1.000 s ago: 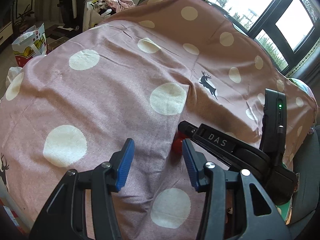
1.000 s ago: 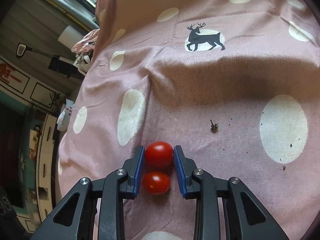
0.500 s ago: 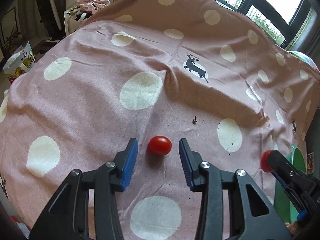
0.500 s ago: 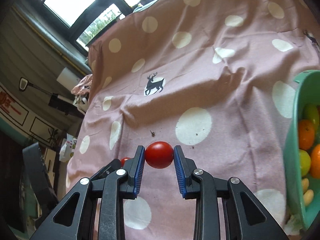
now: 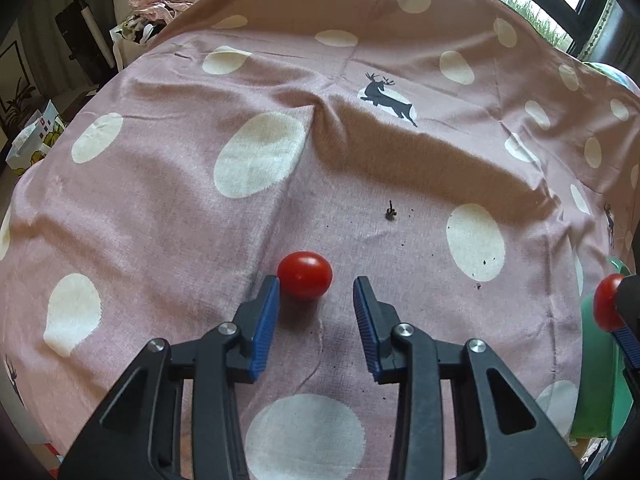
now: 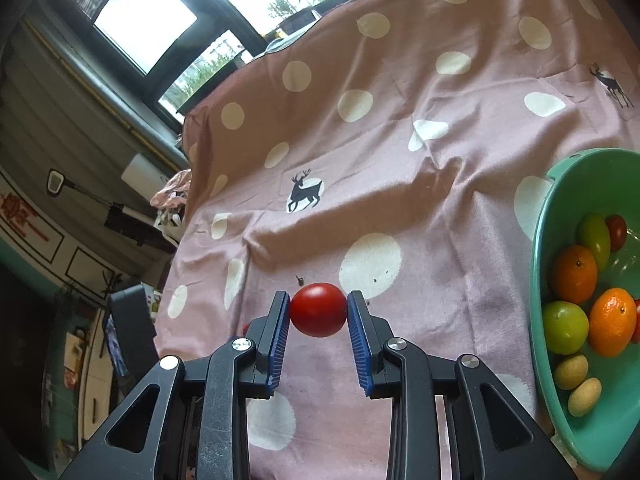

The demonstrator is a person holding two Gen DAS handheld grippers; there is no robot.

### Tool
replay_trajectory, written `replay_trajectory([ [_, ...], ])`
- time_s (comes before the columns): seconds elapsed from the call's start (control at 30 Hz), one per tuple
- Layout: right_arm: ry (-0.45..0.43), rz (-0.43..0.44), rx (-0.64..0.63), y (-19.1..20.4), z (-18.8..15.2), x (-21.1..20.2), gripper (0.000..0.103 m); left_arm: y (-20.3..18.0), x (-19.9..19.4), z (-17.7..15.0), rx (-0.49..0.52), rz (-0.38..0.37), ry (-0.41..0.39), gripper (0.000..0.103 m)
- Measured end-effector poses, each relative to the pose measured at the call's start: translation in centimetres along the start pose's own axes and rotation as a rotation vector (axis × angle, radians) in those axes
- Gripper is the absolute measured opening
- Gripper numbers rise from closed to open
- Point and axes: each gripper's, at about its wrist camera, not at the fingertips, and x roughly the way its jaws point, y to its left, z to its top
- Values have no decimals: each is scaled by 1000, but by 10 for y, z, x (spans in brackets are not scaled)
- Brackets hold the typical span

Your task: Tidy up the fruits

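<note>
Tomato [image 6: 318, 310] (red), clamped, right gripper [image 6: 318, 312]

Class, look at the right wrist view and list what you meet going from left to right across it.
Left gripper's black body → tomato held in the right gripper → green bowl → fruit inside it.

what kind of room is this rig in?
Probably a lived-in home room, not a lab: a pink dotted cloth covers the surface, a pile of clothes sits behind it, and big windows look onto greenery.
</note>
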Motion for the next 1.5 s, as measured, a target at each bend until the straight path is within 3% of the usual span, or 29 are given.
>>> replay_trajectory([
  [0.33,-7,-10,13,-3,0,-3,31,2,11,-1,-6,43,-13,12],
  [0.63,-38,-31,42,-13,2,-15,31,7,-2,-4,-40,-28,-40,9],
  [0.8,-69,-26,46,-14,3,-26,31,14,-22,-3,-64,-71,-96,9],
  [0.97,-80,-34,51,-17,6,-29,31,30,-35,7,-145,-156,-124,10],
  [1.1,-97,-24,64,-21,8,-36,31,40,-39,16,-176,-178,-131,27],
  [1.27,-113,-16,76,-26,10,-42,31,33,-30,24,-181,-208,-104,31],
  [1.5,-114,-3,85,-29,12,-45,31,8,-9,23,-66,-67,-73,32],
])
